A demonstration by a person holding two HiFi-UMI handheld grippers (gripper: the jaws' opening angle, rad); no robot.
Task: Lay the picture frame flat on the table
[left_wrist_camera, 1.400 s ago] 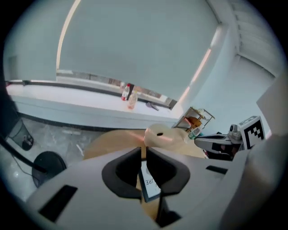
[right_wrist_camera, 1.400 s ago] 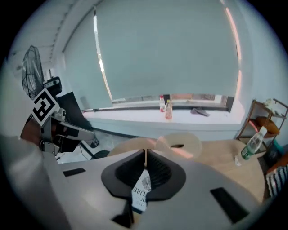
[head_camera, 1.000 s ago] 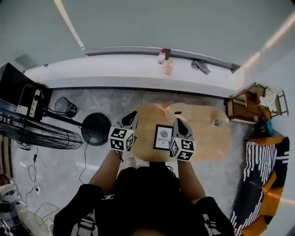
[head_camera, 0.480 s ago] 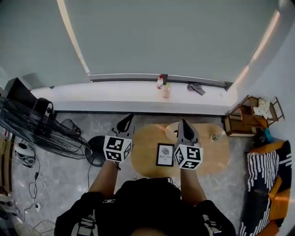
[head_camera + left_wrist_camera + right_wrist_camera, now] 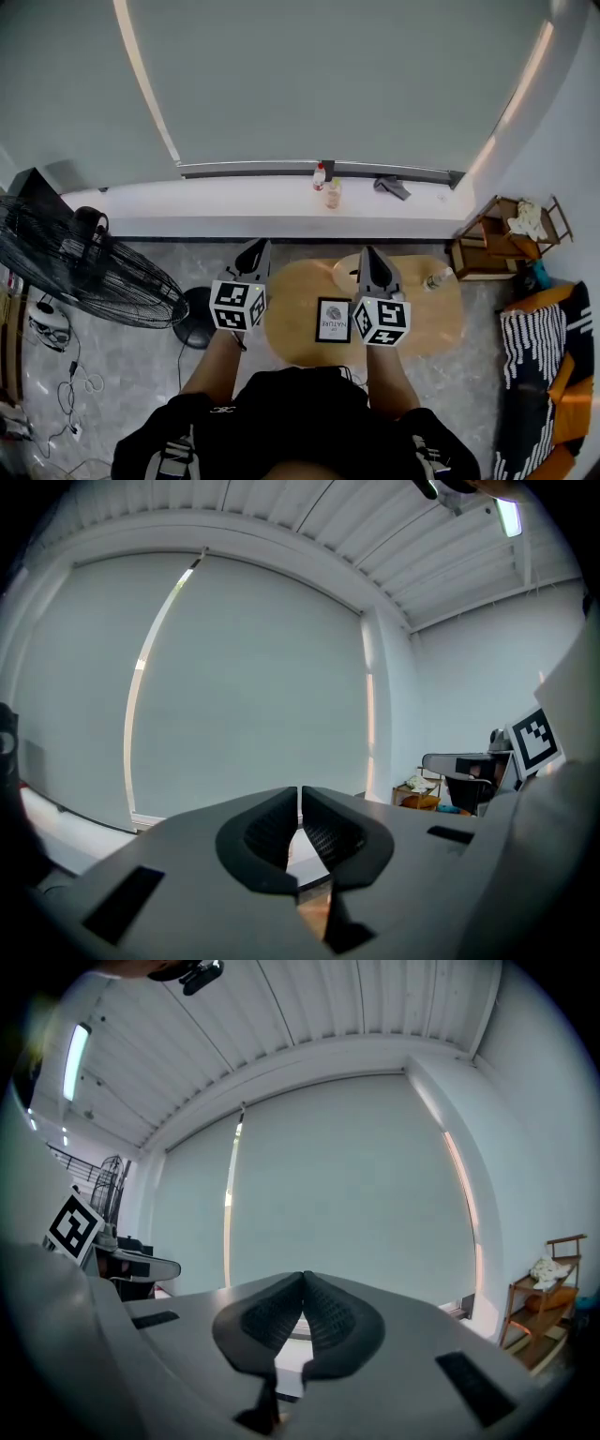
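In the head view, the picture frame appears to lie face up on the round wooden bench, close to the edge nearest the person. The left gripper is held over the bench's left rim and the right gripper over its middle, both pointing away from the person towards the window ledge. The frame sits between the two marker cubes, nearer the person than either set of fingertips. The right cube overlaps the frame's right edge in the picture, and the left gripper stands apart from it. A bottle lies on the far right of the bench, and a standing fan is on the floor to the left.

In the left gripper view, the fingers are pressed together with nothing between them, aimed at the pale window blind. A sliver of the wooden bench shows beneath them.

In the right gripper view, the fingers likewise meet at their tips and hold nothing, facing the same blind. A wooden shelf stands at the right.
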